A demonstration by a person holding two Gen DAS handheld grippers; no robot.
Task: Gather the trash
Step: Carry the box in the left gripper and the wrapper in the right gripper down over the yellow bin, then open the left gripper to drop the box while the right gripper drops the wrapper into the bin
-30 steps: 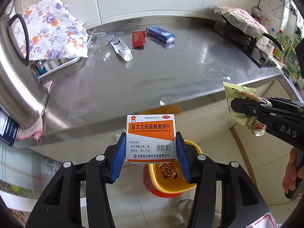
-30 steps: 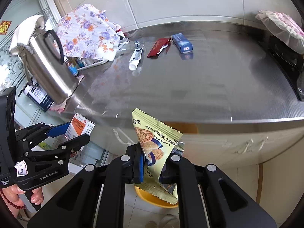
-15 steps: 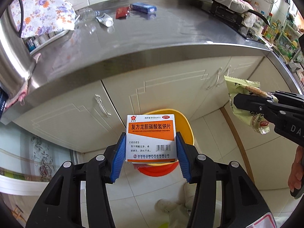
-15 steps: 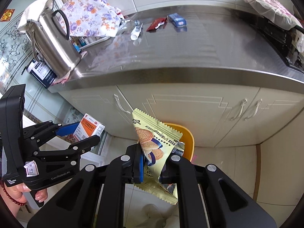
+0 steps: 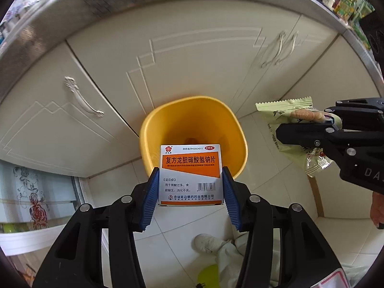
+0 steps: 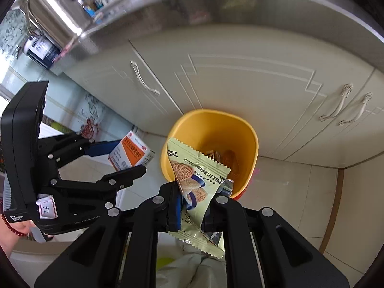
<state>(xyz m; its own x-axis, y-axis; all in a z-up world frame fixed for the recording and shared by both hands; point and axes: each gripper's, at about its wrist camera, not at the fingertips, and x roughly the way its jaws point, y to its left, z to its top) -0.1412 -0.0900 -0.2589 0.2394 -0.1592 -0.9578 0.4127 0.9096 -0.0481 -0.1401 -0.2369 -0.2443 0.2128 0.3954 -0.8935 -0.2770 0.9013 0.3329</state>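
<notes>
While our left gripper (image 5: 189, 187) pinches the medicine box (image 5: 190, 174) above the yellow bin (image 5: 148, 129), the box hides part of the bin's inside. Our right gripper (image 6: 192, 201) jaws clamp the biscuit wrapper (image 6: 195, 172) over the rim; the bin's contents are hard to make out.

From my remote seat I count two grippers, the left gripper (image 5: 190, 193) and the right gripper (image 6: 193, 204); one medicine box (image 5: 190, 174); one biscuit wrapper (image 6: 196, 182); one yellow bin (image 5: 168, 122); one steel kettle (image 6: 56, 21); and three cabinet handles (image 6: 144, 78).
</notes>
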